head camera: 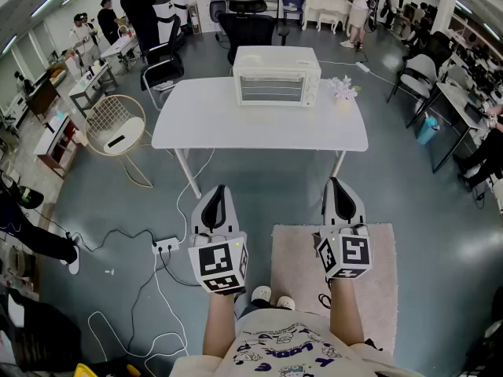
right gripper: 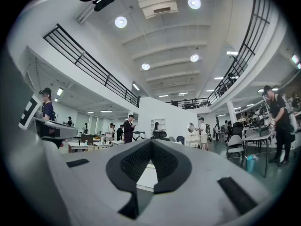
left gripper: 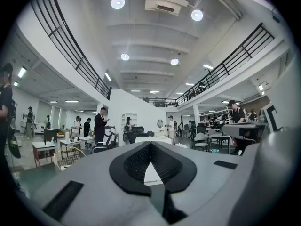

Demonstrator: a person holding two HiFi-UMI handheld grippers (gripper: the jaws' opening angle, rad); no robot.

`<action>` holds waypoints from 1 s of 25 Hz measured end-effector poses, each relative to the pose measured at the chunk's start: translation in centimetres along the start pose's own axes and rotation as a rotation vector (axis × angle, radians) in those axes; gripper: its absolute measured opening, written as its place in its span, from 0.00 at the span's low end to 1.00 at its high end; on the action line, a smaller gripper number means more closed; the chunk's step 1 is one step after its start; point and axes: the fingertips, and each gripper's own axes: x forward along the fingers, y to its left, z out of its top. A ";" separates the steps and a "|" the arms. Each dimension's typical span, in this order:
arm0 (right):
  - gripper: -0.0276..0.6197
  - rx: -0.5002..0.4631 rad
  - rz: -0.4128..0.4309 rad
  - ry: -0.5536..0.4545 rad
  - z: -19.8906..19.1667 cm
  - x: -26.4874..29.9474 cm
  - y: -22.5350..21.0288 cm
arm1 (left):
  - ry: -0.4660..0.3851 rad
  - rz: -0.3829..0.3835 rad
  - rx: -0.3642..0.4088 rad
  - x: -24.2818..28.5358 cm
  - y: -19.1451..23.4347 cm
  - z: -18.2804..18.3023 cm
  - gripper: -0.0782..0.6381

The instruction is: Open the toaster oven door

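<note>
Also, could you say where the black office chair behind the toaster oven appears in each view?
Head view: black office chair top centre.
Left gripper view: chair just left of centre.
Right gripper view: chair near centre.
Shared landmark: standing person in black, left of it.

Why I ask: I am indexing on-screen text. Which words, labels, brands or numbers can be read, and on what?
None reads for certain.
Shirt: dark printed letters, too warped to read.
Toaster oven: any brand or dial marks are too small to read.
Marker cubes: square codes only, no letters.
</note>
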 end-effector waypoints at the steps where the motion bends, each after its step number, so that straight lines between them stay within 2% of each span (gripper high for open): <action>1: 0.04 -0.001 0.000 0.001 -0.1 0.0 0.0 | 0.001 0.000 0.000 0.0 0.0 -0.1 0.12; 13: 0.04 -0.010 0.007 0.002 -0.3 0.8 0.4 | 0.001 0.009 -0.001 0.5 0.7 -0.3 0.12; 21: 0.05 0.021 -0.005 -0.010 -0.3 1.9 0.9 | 0.007 0.002 -0.001 1.5 1.8 -0.7 0.12; 23: 0.26 0.030 0.014 -0.006 -0.5 2.6 1.3 | 0.010 0.001 -0.005 2.0 2.1 -0.9 0.12; 25: 0.31 0.037 0.021 -0.002 -0.8 3.4 1.7 | 0.014 0.000 -0.007 2.6 2.6 -1.2 0.12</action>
